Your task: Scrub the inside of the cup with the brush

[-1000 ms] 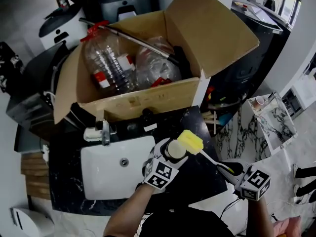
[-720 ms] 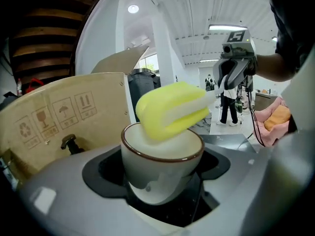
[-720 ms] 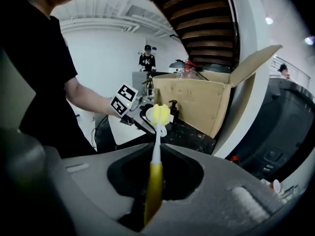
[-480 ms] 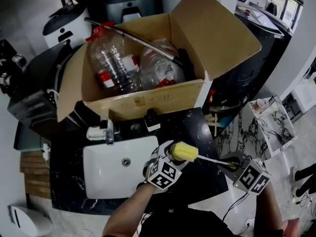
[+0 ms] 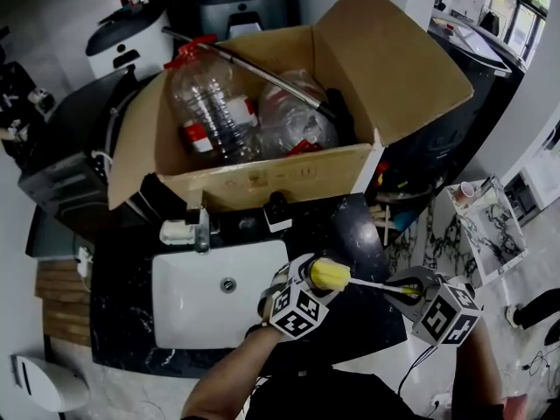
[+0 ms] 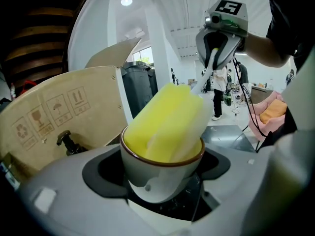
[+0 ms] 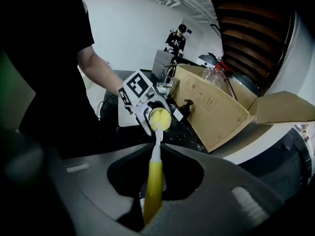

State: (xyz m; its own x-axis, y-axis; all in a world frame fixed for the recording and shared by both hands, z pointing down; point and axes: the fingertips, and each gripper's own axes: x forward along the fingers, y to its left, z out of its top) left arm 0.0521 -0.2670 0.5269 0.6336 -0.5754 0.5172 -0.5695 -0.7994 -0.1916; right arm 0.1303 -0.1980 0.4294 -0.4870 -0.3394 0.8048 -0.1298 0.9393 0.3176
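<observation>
The cup (image 6: 147,176) is clamped in the left tongs (image 6: 165,191), and the brush (image 6: 167,119), gripped by the right tongs (image 7: 153,181), is seated headfirst in it from the cup's right.

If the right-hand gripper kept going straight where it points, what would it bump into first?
The brush it holds sits in the cup, so the right gripper would probably meet that cup, held by the left gripper, first.

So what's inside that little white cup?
The yellow sponge head of the brush sits in the cup, filling its mouth and sticking out above the rim. The cup's inner wall and bottom are covered by it.
</observation>
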